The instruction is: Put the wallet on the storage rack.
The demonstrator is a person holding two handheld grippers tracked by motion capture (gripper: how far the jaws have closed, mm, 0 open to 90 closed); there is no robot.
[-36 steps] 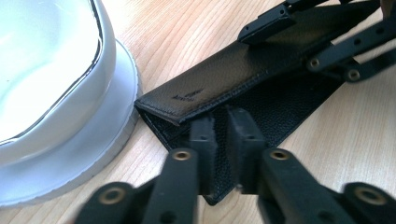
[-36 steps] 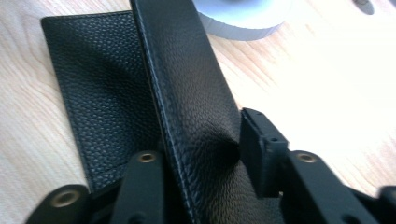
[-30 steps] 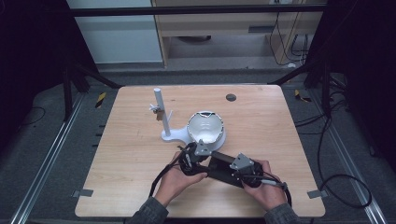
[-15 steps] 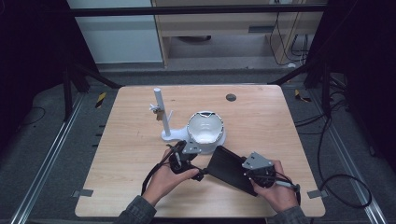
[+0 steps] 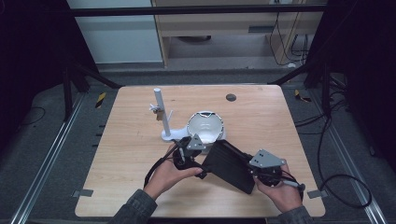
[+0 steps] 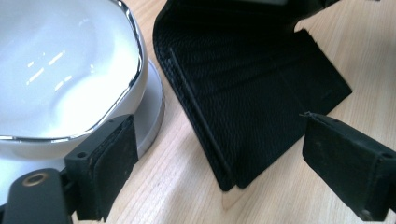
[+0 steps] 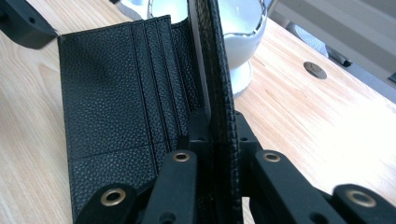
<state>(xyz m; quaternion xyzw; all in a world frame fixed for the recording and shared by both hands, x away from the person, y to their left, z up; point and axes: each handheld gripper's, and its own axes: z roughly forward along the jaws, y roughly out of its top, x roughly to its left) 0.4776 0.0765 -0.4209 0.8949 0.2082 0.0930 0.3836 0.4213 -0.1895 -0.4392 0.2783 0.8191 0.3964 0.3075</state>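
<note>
- Right gripper view: right gripper [image 7: 212, 140] is clamped on one flap of the black wallet [image 7: 112, 93].
- Left gripper [image 6: 224, 154] jaws have just been opened; nothing is pinched.
- Wallet is held half-open over the table [image 5: 140, 140], beside the mirror [image 5: 204, 127].
- Leather is judged light and floppy; the flap edge is best gripped.

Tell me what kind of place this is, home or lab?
Probably a lab recording bay: a bare wooden table fenced by a black metal frame, loose cables on grey carpet, and tape marks at the table's corners.
</note>
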